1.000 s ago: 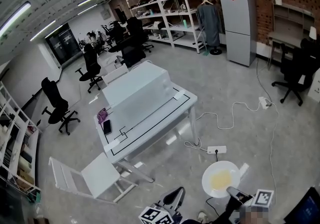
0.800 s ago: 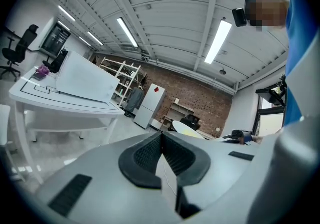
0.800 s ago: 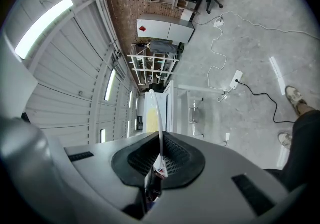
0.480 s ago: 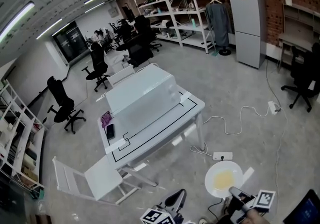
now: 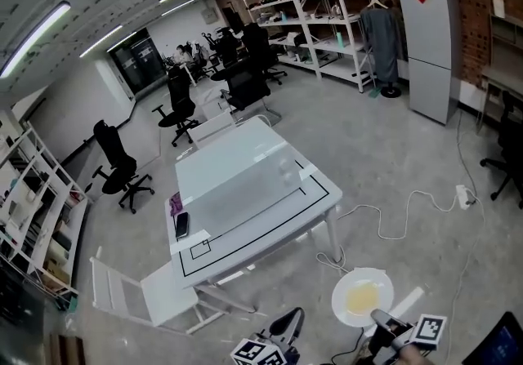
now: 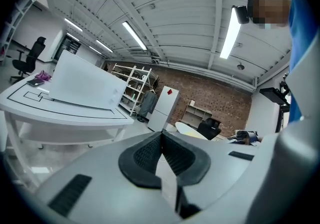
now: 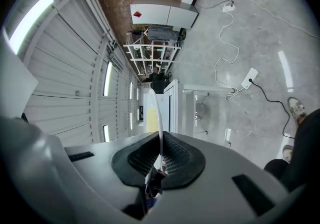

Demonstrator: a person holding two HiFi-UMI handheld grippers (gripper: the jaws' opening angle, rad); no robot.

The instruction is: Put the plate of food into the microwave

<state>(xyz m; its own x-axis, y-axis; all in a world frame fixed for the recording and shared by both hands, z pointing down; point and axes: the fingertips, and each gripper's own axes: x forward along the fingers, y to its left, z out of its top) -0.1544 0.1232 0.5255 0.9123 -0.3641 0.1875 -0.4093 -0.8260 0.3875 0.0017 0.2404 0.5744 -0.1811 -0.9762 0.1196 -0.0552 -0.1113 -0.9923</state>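
My right gripper (image 5: 377, 318) is shut on the rim of a white plate (image 5: 362, 298) of yellow food, held level above the floor at the bottom right of the head view. In the right gripper view the plate (image 7: 155, 113) runs edge-on out of the closed jaws (image 7: 160, 144). My left gripper (image 5: 288, 321) is low in the middle, shut and empty; its pads (image 6: 161, 140) meet. A large white box (image 5: 233, 171), apparently the microwave, stands on the white table (image 5: 270, 229) ahead, to the plate's left. The left gripper view shows the box (image 6: 85, 85) too.
A white folding chair (image 5: 147, 294) stands at the table's near left corner. A phone (image 5: 181, 224) lies on the table's left end. Cables and a power strip (image 5: 462, 196) trail over the floor on the right. Office chairs, shelving and a fridge (image 5: 429, 45) stand further off.
The view has swung and advanced across the floor: the table and white box sit a little nearer and the fridge has slid right. The plate stays in the right gripper's grip.
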